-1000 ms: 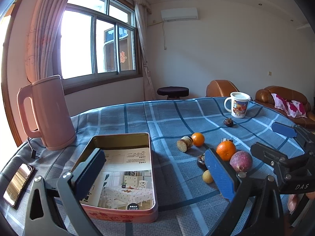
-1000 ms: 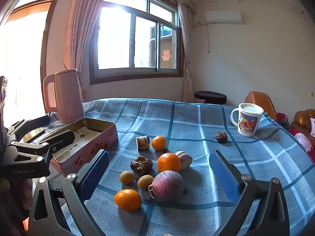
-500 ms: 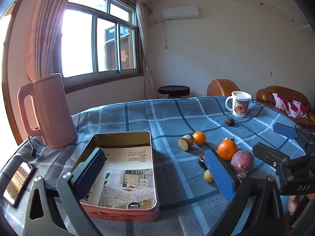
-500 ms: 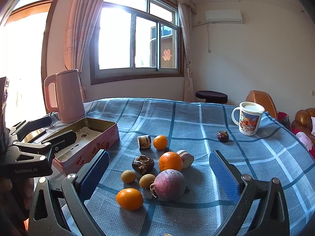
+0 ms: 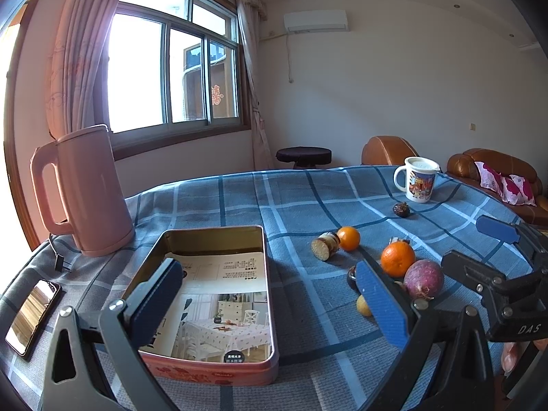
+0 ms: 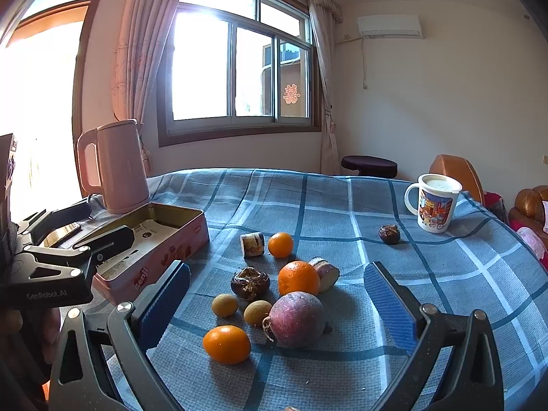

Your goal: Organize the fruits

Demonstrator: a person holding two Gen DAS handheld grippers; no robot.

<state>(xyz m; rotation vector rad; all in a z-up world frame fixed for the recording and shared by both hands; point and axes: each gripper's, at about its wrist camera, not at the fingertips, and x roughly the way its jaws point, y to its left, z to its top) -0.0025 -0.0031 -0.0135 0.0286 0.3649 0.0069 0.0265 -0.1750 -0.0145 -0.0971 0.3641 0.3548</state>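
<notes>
Fruits lie loose on the blue plaid tablecloth. In the right wrist view a purple round fruit (image 6: 297, 318), a big orange (image 6: 298, 278), a low orange (image 6: 226, 343), two kiwis (image 6: 224, 305), a dark mangosteen (image 6: 249, 282), a small orange (image 6: 280, 245) and cut pieces (image 6: 252, 244) sit between the wide-apart fingers of my open right gripper (image 6: 277, 303). An open tin box (image 5: 209, 291) with a printed leaflet inside lies under my open left gripper (image 5: 269, 303), which holds nothing. The purple fruit (image 5: 423, 279) and the big orange (image 5: 397, 259) show right of it.
A pink kettle (image 5: 84, 191) stands behind the tin box, a phone (image 5: 32, 316) lies at the left edge. A lidded printed mug (image 6: 435, 203) and a lone dark fruit (image 6: 389, 234) sit far right. Brown sofas (image 5: 493, 171) and a stool stand beyond the table.
Both views have shifted very slightly; the fruits and the tin box stay where they were. Both grippers remain open.
</notes>
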